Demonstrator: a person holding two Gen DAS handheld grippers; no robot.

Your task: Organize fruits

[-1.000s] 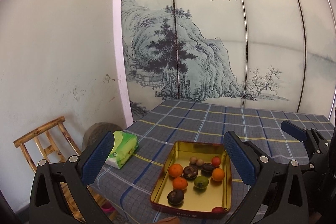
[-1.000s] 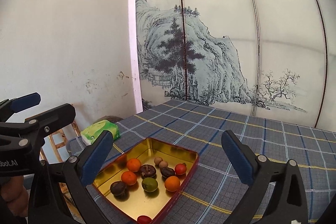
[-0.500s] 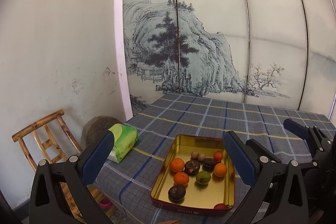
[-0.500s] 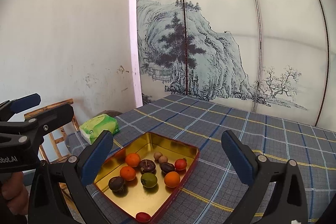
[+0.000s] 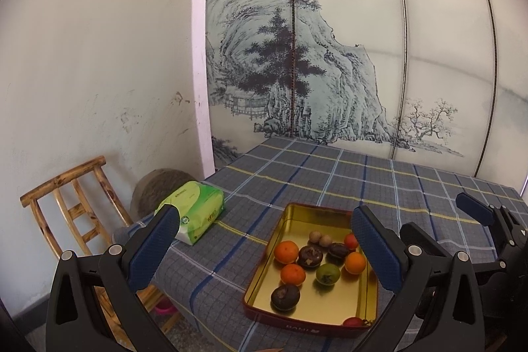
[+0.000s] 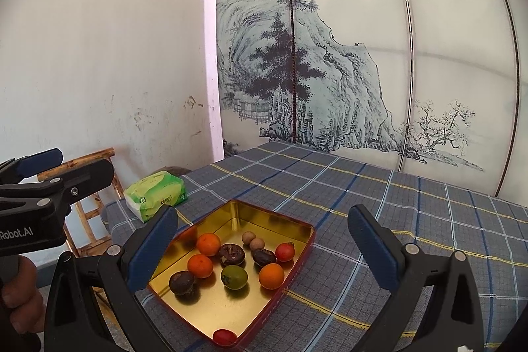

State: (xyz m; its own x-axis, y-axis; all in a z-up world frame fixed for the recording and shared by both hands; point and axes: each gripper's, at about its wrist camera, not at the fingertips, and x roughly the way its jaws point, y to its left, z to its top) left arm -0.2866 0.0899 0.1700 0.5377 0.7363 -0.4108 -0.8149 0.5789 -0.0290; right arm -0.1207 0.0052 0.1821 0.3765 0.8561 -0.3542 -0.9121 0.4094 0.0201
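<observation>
A gold tin tray (image 5: 330,310) with a red outer wall lies on the plaid tablecloth; it also shows in the right wrist view (image 6: 211,309). It holds three oranges (image 5: 286,252), a green fruit (image 5: 327,273), several dark brown fruits (image 5: 285,297), two small tan fruits (image 5: 319,239) and two red fruits (image 5: 350,241). My left gripper (image 5: 264,249) is open and empty, held above the tray's near end. My right gripper (image 6: 264,249) is open and empty, above the tray from the right.
A green tissue pack (image 5: 194,213) lies at the table's left corner. A wooden chair (image 5: 71,207) stands left of the table by the white wall. A painted folding screen (image 5: 346,55) closes the back. The plaid tablecloth (image 6: 412,210) stretches right of the tray.
Both grippers have risen and tilted slightly, so the tray sits a bit lower and nearer in view. Both stay open. The fruits have not moved.
</observation>
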